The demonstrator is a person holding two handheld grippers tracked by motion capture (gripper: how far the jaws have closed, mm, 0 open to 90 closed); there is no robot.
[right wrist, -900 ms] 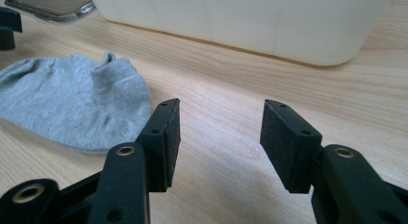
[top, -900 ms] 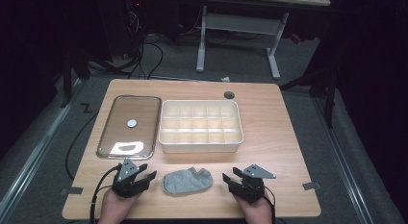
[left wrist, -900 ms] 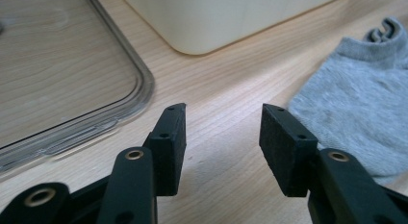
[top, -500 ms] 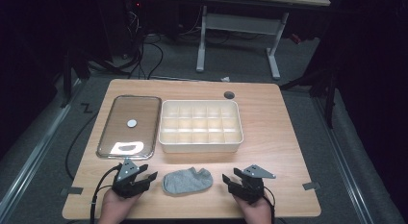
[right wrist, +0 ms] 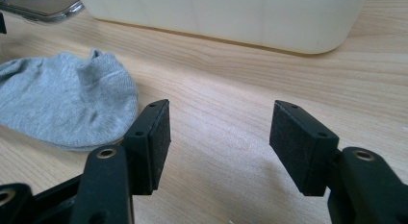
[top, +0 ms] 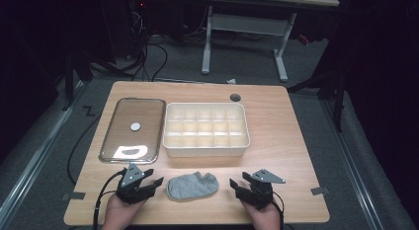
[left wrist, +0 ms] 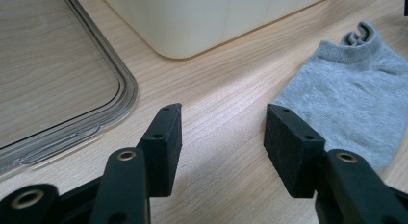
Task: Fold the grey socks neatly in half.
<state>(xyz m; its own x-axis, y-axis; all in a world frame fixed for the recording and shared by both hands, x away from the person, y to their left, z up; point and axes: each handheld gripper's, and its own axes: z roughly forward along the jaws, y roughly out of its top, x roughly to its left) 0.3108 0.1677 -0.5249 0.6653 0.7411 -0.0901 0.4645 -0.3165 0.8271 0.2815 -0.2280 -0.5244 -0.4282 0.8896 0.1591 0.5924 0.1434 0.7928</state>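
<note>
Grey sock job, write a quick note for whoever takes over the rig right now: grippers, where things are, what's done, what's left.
Left gripper: open, empty, resting on the table left of the grey sock.
Right gripper: open, empty, right of the sock.
Sock lies flat at the near edge, between the grippers, untouched.
Divided bin sits behind it, its compartments empty; clear lid lies flat to the bin's left.
Done: nothing visible.
Left: probably pick up the sock and put it away.

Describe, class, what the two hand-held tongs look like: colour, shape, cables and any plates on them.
Both tongs, left and right, are black, each with two flat rectangular jaws faced with dark, matt pads and small holes along the edges. Brass-coloured rivets sit at the jaw joints. A grey three-cornered plate tops each one, and a black cable trails from the left.
</note>
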